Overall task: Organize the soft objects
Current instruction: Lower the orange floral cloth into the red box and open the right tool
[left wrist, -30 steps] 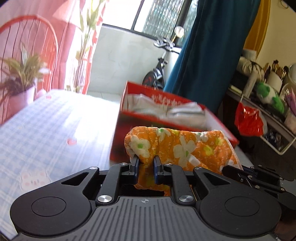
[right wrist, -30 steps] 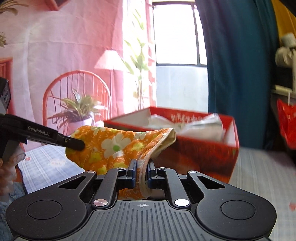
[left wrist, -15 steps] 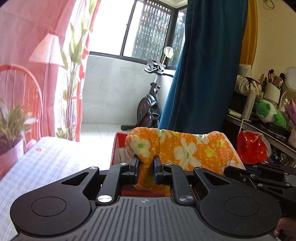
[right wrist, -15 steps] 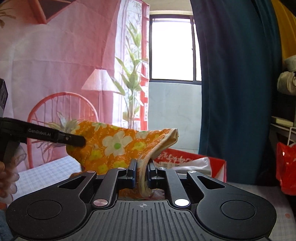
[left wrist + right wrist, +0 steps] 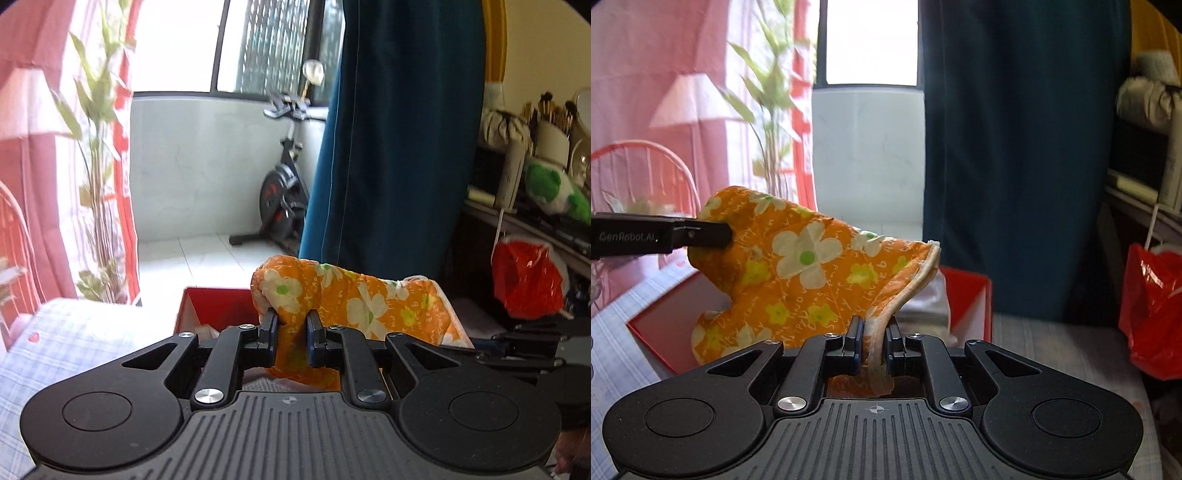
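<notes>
We hold the orange floral oven mitt (image 5: 798, 280) in the air above the red box (image 5: 964, 299), stretched between both tools. Our left tool (image 5: 291, 332) is clamped on the rounded fingertip end, our right tool (image 5: 872, 345) on the piped cuff edge. The mitt and our tool bodies hide most of the box's inside; only a bit of pale wrapping (image 5: 931, 302) shows. The checked worktop (image 5: 74, 343) is cut off at the frame's edge.
</notes>
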The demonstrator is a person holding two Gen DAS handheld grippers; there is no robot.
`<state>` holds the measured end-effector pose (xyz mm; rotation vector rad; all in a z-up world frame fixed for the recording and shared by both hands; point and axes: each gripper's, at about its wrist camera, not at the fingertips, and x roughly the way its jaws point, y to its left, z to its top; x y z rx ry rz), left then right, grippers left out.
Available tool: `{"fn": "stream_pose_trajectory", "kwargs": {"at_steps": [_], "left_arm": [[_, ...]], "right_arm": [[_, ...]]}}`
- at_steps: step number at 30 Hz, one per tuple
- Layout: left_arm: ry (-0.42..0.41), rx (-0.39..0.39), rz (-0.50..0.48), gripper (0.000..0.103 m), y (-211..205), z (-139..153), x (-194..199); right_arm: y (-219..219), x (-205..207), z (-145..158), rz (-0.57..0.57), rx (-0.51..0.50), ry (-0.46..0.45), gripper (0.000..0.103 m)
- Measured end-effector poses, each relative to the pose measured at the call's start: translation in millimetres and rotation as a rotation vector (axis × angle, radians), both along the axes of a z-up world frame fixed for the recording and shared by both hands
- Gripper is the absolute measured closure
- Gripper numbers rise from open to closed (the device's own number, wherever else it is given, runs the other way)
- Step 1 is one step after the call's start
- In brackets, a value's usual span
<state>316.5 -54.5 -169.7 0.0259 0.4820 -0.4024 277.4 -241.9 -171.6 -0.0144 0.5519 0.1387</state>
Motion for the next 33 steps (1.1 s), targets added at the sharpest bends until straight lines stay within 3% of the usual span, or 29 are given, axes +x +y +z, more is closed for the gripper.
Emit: {"fn": "stream_pose_trajectory", "kwargs": {"at_steps": [4,11,15,24,25,26,28,30,33], "left_arm": [[0.112,0.014,-0.044,0.087,-1.7,-24.3,16.8],[0.257,0.048,-0.105,0.087,-3.1,-46.7,34.1],[0.277,0.097,-0.122,0.087,-8.2,-49.8,35.2],[0.299,0.115,-0.102,0.085,-10.5,-51.5,40.3],[0.291,0.115,-0.100,0.079,-9.7,-49.5,38.8],[0.286,0.113,-0.101,0.060,-8.0,-47.3,37.4],[0.251,0.100,-0.105,0.031,-5.9,-39.9,31.7],[0.198,0.095,-0.109,0.025,-1.7,-30.9,22.7],[0.132,0.108,-0.121,0.013,3.1,-18.0,7.4]], "right_arm": [[-14.3,12.9,-13.3,-0.059,0.102,0.126,0.092],[-17.3,18.9,-30.9,-0.063,0.165,0.281,0.094],[-11.2,27.8,-29.6,-0.057,0.165,0.326,0.094],[-6.1,32.7,-32.7,-0.057,0.127,0.351,0.093],[-4.9,31.9,-32.3,-0.057,0.111,0.343,0.091],[-3.6,30.1,-31.3,-0.056,0.087,0.329,0.089],[-0.1,23.6,-27.9,-0.055,0.047,0.295,0.069],[3.9,15.0,-24.1,-0.059,0.003,0.272,0.049],[7.6,-3.1,-16.9,-0.052,-0.034,0.203,0.044]]}}
